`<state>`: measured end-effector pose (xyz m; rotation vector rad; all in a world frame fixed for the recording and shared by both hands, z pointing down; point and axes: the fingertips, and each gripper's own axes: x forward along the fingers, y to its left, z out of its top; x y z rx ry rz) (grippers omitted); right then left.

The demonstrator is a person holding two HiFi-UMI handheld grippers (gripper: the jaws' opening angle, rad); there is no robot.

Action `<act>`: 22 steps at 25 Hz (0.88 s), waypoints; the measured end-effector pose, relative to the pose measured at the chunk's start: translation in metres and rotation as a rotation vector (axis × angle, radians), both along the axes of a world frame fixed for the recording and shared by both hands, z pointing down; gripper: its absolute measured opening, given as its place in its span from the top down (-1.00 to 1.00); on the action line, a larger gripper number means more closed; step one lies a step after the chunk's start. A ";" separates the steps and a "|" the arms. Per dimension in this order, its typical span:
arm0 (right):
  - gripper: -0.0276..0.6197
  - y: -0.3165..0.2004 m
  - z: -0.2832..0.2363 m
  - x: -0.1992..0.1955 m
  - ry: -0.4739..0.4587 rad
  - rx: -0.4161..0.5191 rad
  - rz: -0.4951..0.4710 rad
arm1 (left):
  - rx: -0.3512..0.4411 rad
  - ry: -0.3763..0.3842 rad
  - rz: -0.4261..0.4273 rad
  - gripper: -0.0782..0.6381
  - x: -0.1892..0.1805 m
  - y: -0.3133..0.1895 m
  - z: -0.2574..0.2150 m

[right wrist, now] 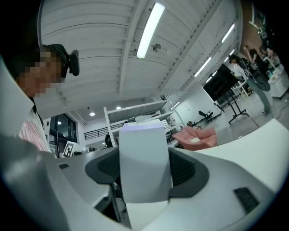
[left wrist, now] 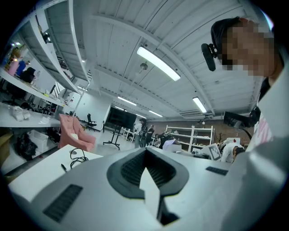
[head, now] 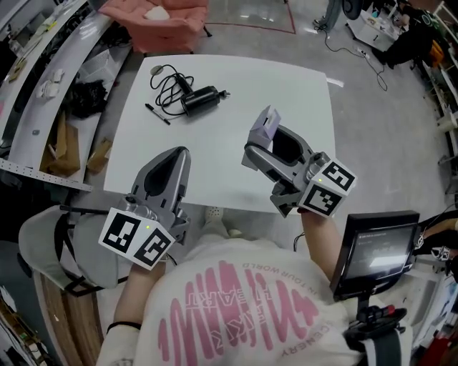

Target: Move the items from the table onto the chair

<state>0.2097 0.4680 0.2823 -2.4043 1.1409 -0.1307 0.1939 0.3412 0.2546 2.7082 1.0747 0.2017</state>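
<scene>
My right gripper point(head: 275, 143) has its fingers clamped on a small pale box point(head: 268, 121) with a lilac top edge. The box is pinched across its flat sides and sticks out past the fingertips, above the near part of the white table point(head: 286, 78). I judge it to be light cardboard, stiff enough to carry but easy to dent, so I would keep the squeeze gentle and on the broad faces, where the pads sit now. It looks closed, and I cannot tell what is inside, if anything. My left gripper point(head: 180, 154) has its fingers together with nothing between them, and hovers over the near left edge of the table. At the far side of the table lie a black tool point(head: 200, 99) with its cord point(head: 168, 86) looped beside it, and a pen point(head: 157, 114) just beside those. The tool is probably the heaviest piece. Its body looks hard and smooth, so I would grip it across the middle of the barrel and let the floppy cord trail, watching that it does not snag the pen. The pen is thin and would roll, so it should be pinched at mid-length. The pink chair point(head: 168, 32) stands beyond the far edge of the table, well apart from the box, and a small white thing point(head: 156, 12) lies on its soft seat.
</scene>
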 end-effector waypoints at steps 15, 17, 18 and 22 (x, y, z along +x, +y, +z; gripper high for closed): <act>-0.09 0.009 -0.024 -0.009 0.112 -0.056 0.036 | -0.020 0.013 0.015 0.76 0.004 0.008 0.000; -0.09 0.008 -0.025 -0.010 0.116 -0.058 0.038 | -0.021 0.015 0.018 0.76 0.003 0.009 0.000; -0.09 0.008 -0.025 -0.010 0.117 -0.060 0.039 | -0.023 0.015 0.019 0.76 0.003 0.009 -0.001; -0.09 0.006 -0.025 -0.009 0.117 -0.063 0.033 | -0.023 0.016 0.024 0.76 0.004 0.009 -0.002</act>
